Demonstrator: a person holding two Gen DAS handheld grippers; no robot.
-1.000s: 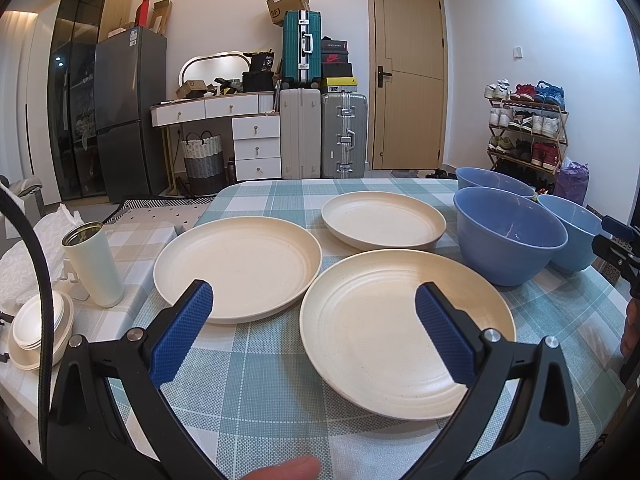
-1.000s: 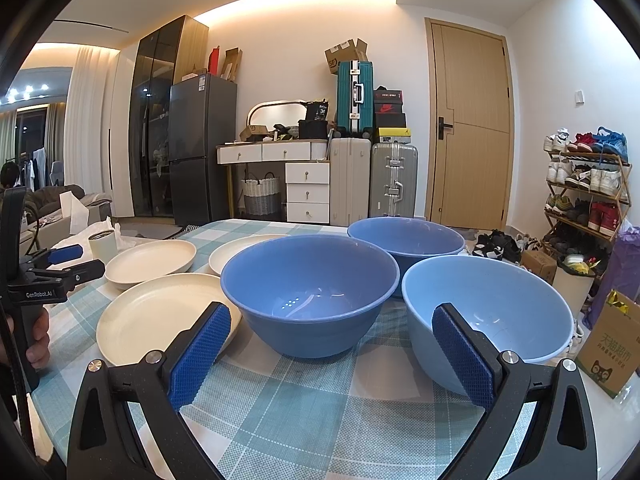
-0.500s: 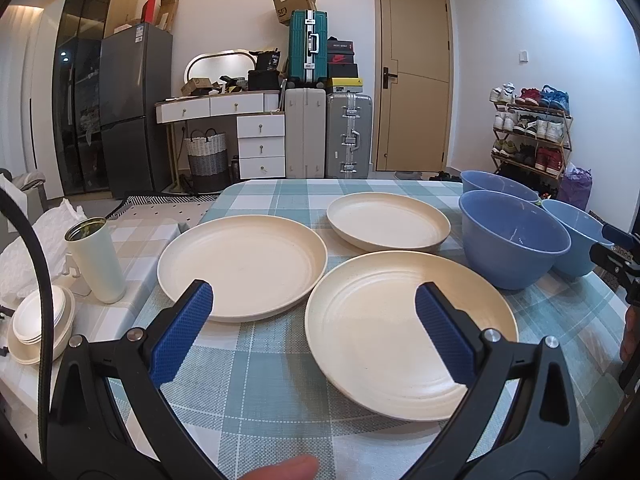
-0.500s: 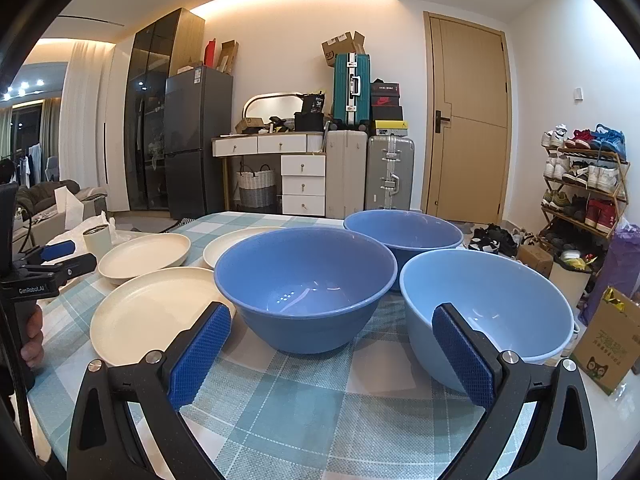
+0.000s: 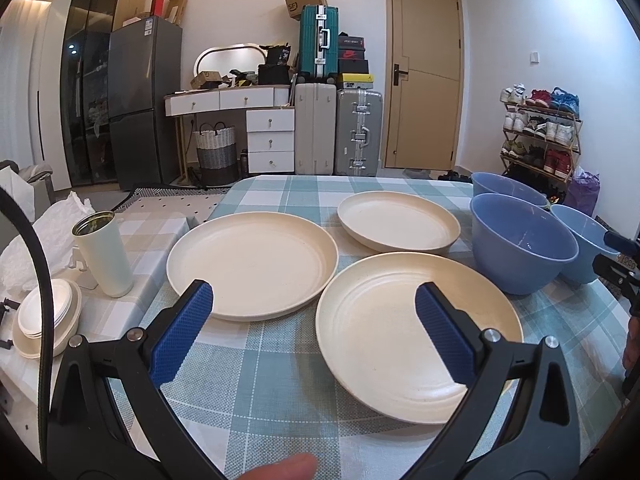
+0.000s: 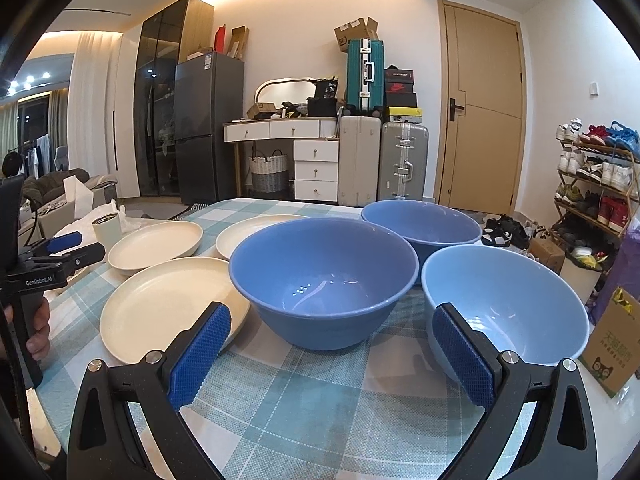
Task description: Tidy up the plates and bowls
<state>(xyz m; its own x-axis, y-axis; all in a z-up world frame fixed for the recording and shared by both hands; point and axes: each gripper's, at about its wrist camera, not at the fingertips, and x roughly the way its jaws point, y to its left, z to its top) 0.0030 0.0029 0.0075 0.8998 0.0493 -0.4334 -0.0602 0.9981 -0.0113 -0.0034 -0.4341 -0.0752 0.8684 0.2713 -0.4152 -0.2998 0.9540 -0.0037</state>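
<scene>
Evidently we hold both grippers' jaws wide open and empty: left gripper [image 5: 312,328] facing three cream round plates [image 5: 416,332], right gripper [image 6: 332,354] facing three blue plastic bowls [image 6: 324,280], all unstacked mid-counter [image 6: 320,400], ready for stacking.

White walls, warm cove light at ceiling. Wooden door [image 5: 424,80] right; shoe rack [image 5: 540,132] beside it. Grey fridge [image 5: 144,100] left, white dresser [image 5: 256,120], stacked suitcases [image 5: 340,120] between.
</scene>
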